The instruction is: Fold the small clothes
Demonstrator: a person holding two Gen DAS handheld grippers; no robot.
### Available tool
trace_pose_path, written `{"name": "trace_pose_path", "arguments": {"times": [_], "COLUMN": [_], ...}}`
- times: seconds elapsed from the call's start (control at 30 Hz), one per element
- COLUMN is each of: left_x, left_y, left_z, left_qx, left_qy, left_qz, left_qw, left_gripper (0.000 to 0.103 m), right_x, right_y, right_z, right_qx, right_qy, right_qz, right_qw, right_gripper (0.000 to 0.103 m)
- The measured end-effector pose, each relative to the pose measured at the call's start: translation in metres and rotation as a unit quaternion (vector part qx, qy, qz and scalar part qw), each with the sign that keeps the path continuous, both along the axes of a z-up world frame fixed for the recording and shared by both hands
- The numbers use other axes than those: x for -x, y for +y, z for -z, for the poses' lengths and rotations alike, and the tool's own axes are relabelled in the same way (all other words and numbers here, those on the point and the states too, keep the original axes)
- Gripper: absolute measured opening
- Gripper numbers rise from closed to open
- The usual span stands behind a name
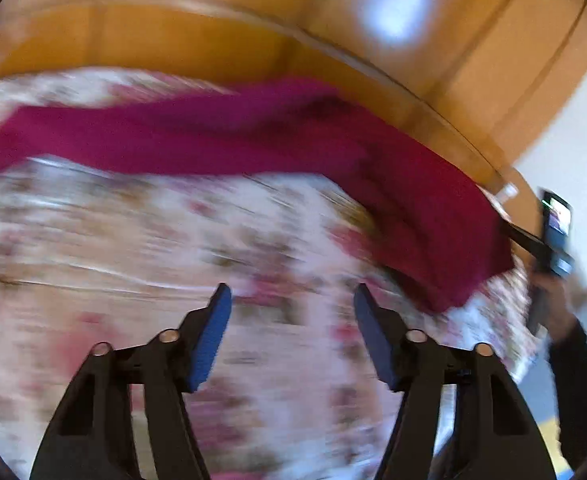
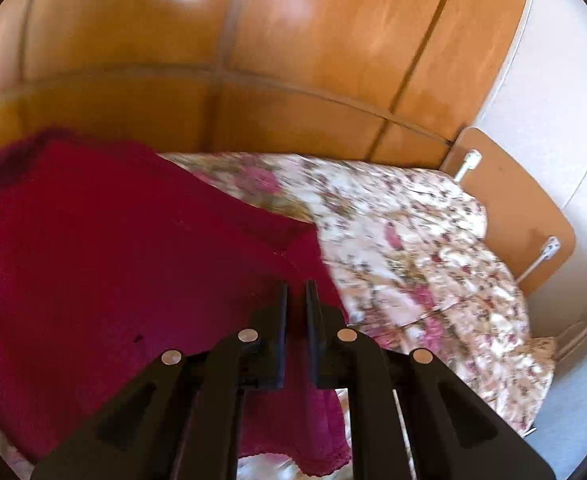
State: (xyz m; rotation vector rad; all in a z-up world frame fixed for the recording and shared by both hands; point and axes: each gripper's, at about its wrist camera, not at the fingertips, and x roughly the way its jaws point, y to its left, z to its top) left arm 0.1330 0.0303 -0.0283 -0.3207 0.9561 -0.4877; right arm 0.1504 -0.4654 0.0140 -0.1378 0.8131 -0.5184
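Crimson knit, soft and loosely woven, is what I am working with: a small magenta-red knitted garment [image 2: 105, 240] spread across the floral bedspread [image 2: 421, 240] of a bed, close to the wooden wall panelling [image 2: 293, 60] behind it. My right tool [image 2: 296, 292] is clenched, its two black fingers nearly together with a fold of the garment's edge pinched between them, so I judge it is gripping the knit near one lower corner. My left tool [image 1: 289, 300] is released, its blue-padded fingers [image 1: 213, 332] standing apart over bare bedspread with nothing between them; the garment [image 1: 253, 132] lies ahead of it as a long band reaching to the right, where my other hand [image 1: 553, 292] and its tool show at the picture's edge. The left view is badly smeared, so finer detail of the cloth there I cannot tell. I expect the knit to be light, limp and stretchy: it will sag and drag along the bedspread rather than hold a shape, and a one-point grip will pull it into a ridge. The sensible place for my free tool is the opposite corner or hem along the same edge, pinching a little in from the border so the open weave does not slip out, then lifting both corners together.
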Motion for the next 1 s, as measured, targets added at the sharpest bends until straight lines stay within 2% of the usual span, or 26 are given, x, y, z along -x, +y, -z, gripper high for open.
{"name": "trace_pose_path", "arguments": {"times": [0.1, 0.17, 0.3, 0.37, 0.4, 0.47, 0.5, 0.67, 0.77, 0.87, 1.0], "left_x": [-0.013, -0.026, -0.065, -0.081, -0.089, -0.095, -0.095, -0.082, -0.061, -0.029, 0.031], "left_y": [-0.051, -0.076, -0.113, -0.123, -0.127, -0.136, -0.136, -0.093, -0.045, 0.005, 0.069], "left_z": [0.01, 0.015, 0.028, 0.033, 0.036, 0.041, 0.04, 0.013, -0.011, -0.036, -0.058], "left_qx": [0.018, 0.018, 0.007, 0.018, 0.021, 0.027, 0.022, 0.033, 0.034, 0.035, 0.037], "left_qy": [0.019, 0.024, 0.047, 0.067, 0.078, 0.091, 0.084, 0.041, 0.008, -0.025, -0.057], "left_qz": [0.044, 0.058, 0.047, 0.047, 0.052, 0.071, 0.072, 0.043, 0.018, -0.015, -0.065], "left_qw": [0.9987, 0.9978, 0.9978, 0.9965, 0.9954, 0.9929, 0.9936, 0.9977, 0.9992, 0.999, 0.9956], "left_gripper": [0.056, 0.056, 0.057, 0.057, 0.049, 0.017, 0.014, 0.011, 0.01, 0.01, 0.01], "right_x": [-0.011, -0.011, -0.012, -0.011, -0.012, -0.011, -0.01, 0.009, 0.026, 0.053, 0.089], "right_y": [-0.008, 0.006, 0.002, -0.001, 0.001, 0.002, 0.003, 0.012, 0.025, 0.052, 0.098], "right_z": [0.019, 0.025, 0.032, 0.032, 0.032, 0.029, 0.028, 0.005, -0.01, -0.023, -0.024], "right_qx": [-0.018, -0.021, -0.037, -0.05, -0.054, -0.059, -0.059, -0.079, -0.097, -0.126, -0.157], "right_qy": [0.014, 0.016, 0.016, 0.012, 0.012, 0.009, 0.008, -0.011, -0.024, -0.038, -0.029], "right_qz": [0.005, 0.002, -0.006, -0.009, -0.009, -0.013, -0.016, -0.045, -0.07, -0.112, -0.175], "right_qw": [1.0, 1.0, 0.999, 0.999, 0.998, 0.998, 0.998, 0.996, 0.993, 0.985, 0.972], "right_gripper": [0.007, 0.007, 0.008, 0.008, 0.008, 0.008, 0.008, 0.008, 0.008, 0.008, 0.008]}}
